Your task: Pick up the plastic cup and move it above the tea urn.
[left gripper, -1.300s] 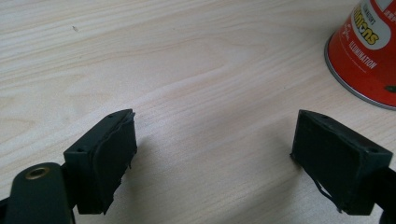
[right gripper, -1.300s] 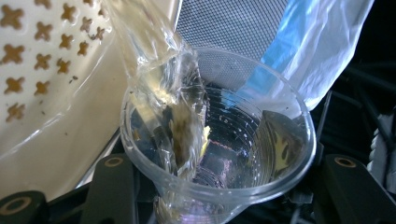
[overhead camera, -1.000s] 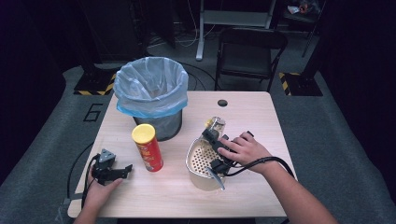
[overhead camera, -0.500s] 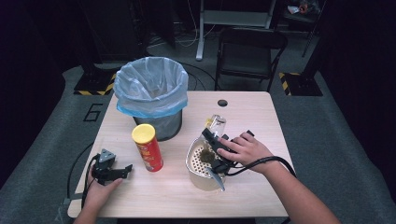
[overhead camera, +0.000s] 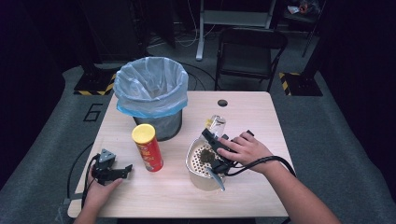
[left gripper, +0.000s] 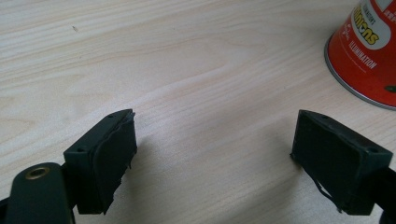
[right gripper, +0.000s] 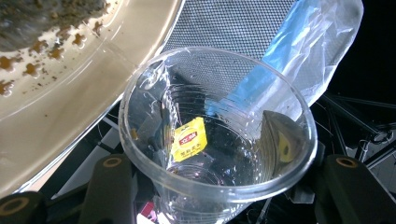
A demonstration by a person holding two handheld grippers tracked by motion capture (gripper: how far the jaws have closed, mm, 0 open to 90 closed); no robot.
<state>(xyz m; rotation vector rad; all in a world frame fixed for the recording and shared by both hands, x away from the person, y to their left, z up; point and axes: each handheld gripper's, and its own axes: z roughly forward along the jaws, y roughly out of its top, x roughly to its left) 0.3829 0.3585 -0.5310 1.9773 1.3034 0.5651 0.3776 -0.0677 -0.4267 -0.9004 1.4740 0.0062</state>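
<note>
My right gripper [overhead camera: 212,136] is shut on a clear plastic cup [overhead camera: 215,124], held on its side just beyond a white bowl [overhead camera: 190,164] soiled with brown residue. In the right gripper view the cup [right gripper: 215,135] has its mouth toward the camera, with a yellow tea tag [right gripper: 189,138] inside; the bowl [right gripper: 70,93] is at the upper left. My left gripper [overhead camera: 122,169] rests open on the table at the front left. Its jaws stand wide apart in the left gripper view [left gripper: 215,158], with bare wood between them. A red can [overhead camera: 148,148] with a yellow lid stands just right of it.
A mesh waste bin [overhead camera: 150,95] lined with a pale blue bag stands at the back left of the wooden table [overhead camera: 252,116]. In the right gripper view the bin [right gripper: 233,28] is behind the cup. The can's base [left gripper: 366,51] is ahead of the left jaws. A black chair [overhead camera: 247,51] stands beyond the table.
The right hand has shifted a little with the cup still in the jaws. The left gripper and the can have not moved.
</note>
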